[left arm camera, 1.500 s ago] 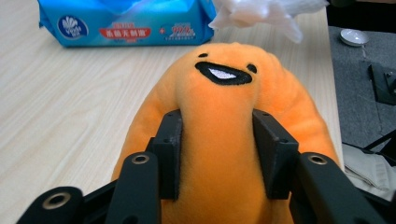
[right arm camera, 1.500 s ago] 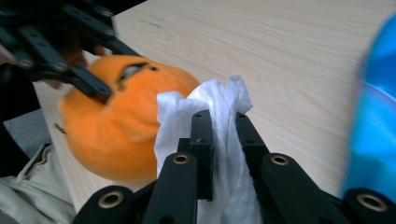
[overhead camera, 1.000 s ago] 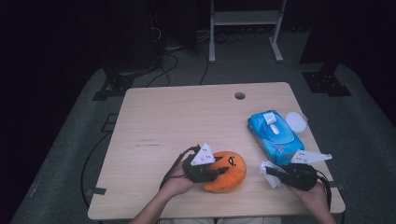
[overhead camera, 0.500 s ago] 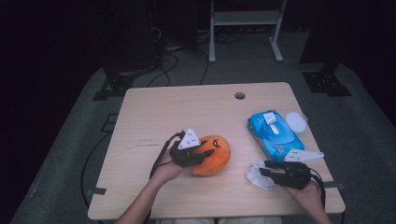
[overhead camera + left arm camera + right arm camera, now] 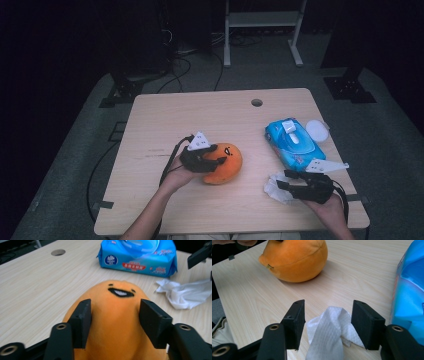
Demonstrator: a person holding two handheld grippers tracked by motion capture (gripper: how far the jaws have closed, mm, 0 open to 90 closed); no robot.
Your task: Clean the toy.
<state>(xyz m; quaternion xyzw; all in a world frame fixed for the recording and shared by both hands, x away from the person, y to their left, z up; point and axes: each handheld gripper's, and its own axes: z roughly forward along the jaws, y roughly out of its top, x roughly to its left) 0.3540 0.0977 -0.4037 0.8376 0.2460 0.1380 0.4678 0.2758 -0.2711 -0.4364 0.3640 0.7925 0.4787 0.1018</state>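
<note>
We see the plush [image 5: 117, 322] on the table [image 5: 165, 120] between the left tool's [image 5: 115, 322] jaws, which have just been opening yet still touch its sides. The wipe [image 5: 329, 337] lies loose between the right tool's [image 5: 328, 323] jaws, also just opening. The left gripper view shows the plush's smiling face; the high view shows the wipes pack [image 5: 292, 145] far right.

plush toy [image 5: 222, 164] sitting mid-table [image 5: 165, 125] | wipes pack [image 5: 292, 145] lying to its right | crumpled wipe [image 5: 278, 186] lying just before the pack
</note>
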